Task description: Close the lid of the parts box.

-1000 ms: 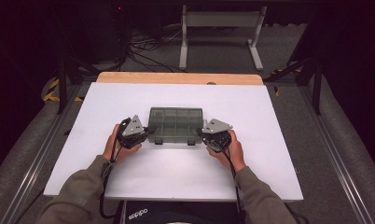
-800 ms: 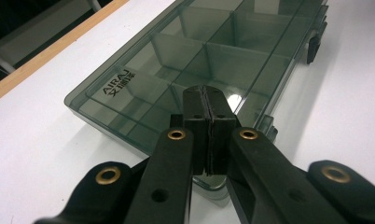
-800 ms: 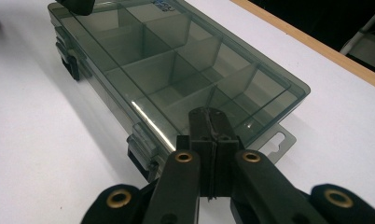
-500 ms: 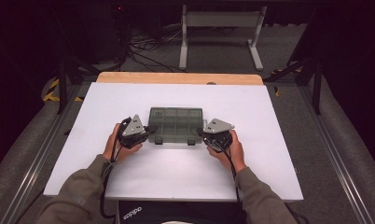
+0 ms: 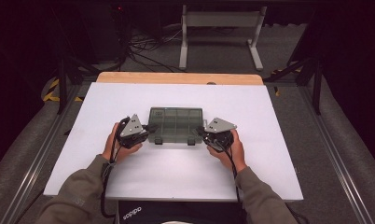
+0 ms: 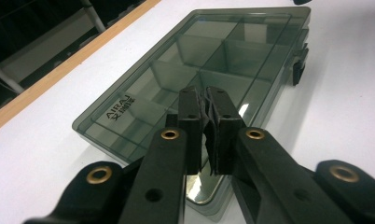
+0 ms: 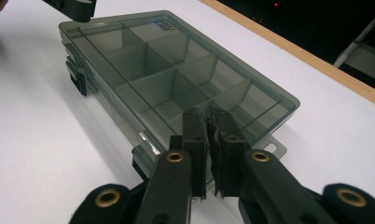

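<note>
A smoky grey see-through compartment box (image 5: 176,125) lies closed in the middle of the white table (image 5: 176,172), its black latches (image 5: 158,140) facing the person. My left gripper (image 5: 150,128) is at the box's left end. In the left gripper view it (image 6: 205,95) is shut with nothing between its jaws, and its tips hang over the lid (image 6: 199,70) near that end. My right gripper (image 5: 202,132) is at the box's right end. Seen in the right gripper view, it (image 7: 209,116) is also shut and holds nothing, tips above the lid's edge (image 7: 167,70).
A wooden strip (image 5: 178,78) runs along the table's far edge, with a white metal stand (image 5: 220,32) and cables on the floor behind it. Metal rails (image 5: 335,154) flank the table. Bare white tabletop surrounds the box on all sides.
</note>
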